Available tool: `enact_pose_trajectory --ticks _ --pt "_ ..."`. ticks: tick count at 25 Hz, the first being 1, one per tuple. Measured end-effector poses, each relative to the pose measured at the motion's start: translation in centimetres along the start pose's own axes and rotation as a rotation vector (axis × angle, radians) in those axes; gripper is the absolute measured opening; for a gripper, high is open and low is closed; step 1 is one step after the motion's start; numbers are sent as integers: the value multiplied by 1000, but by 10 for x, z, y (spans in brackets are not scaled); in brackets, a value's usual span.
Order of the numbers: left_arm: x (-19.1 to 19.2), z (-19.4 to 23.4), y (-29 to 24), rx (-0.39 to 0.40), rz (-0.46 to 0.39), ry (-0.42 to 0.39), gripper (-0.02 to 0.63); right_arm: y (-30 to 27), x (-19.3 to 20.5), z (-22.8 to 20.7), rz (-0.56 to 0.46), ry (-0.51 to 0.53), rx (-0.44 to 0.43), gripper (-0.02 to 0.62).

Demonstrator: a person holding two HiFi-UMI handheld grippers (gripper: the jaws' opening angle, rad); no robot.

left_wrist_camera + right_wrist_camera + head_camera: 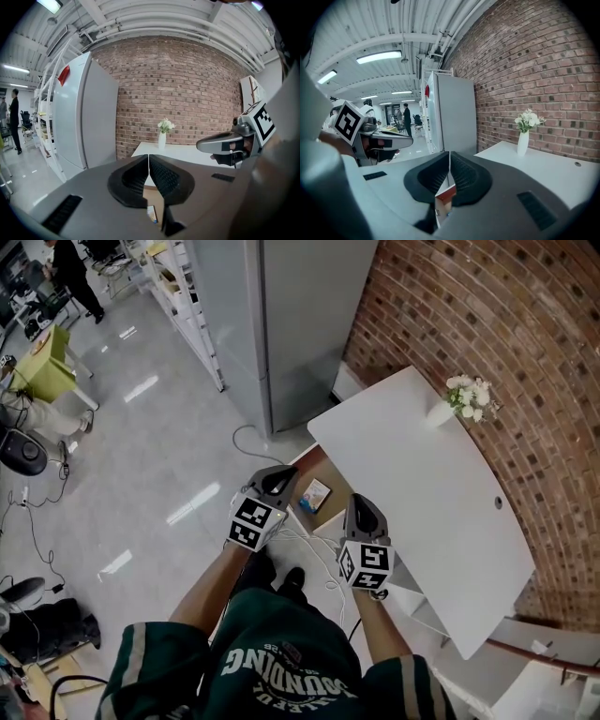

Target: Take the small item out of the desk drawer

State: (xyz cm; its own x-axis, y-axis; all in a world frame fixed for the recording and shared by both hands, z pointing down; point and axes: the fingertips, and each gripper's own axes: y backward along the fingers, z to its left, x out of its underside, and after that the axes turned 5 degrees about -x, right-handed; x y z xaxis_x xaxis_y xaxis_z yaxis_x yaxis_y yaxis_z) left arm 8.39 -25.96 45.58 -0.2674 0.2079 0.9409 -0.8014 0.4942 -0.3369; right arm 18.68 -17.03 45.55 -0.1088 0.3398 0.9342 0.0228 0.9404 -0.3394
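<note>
Both grippers are up over the open drawer (pixel 334 486) at the near end of the white desk (pixel 422 484). The left gripper (pixel 280 480) has its jaws pressed together with nothing between them, and the right gripper (pixel 362 510) is likewise closed and empty, as each gripper view confirms. The small item (pixel 315 493), a flat card-like box with a coloured face, lies on the brown drawer floor just beside the left gripper's tip and is not touched by either. The left gripper view catches a sliver of it below the jaws. Step in hand, as judged: drawer already out, approach to the item, pick not yet begun. The next move calls for parting the jaws of the nearer gripper, tipping it steeply down into the drawer and closing across the item's edges. Being flat, it may slide rather than lift.
</note>
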Motion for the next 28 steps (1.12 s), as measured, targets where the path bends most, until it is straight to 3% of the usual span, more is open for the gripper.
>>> enact_pose_trajectory --ticks 12,18,28 --pt "10 -1 -9 17 4 7 17 -2 10 -4 18 2 10 25" --pt "19 -5 -17 36 24 6 17 -6 7 -6 19 62 8 25" --pt "50 -11 -34 70 89 14 17 -17 22 -20 43 36 32 25"
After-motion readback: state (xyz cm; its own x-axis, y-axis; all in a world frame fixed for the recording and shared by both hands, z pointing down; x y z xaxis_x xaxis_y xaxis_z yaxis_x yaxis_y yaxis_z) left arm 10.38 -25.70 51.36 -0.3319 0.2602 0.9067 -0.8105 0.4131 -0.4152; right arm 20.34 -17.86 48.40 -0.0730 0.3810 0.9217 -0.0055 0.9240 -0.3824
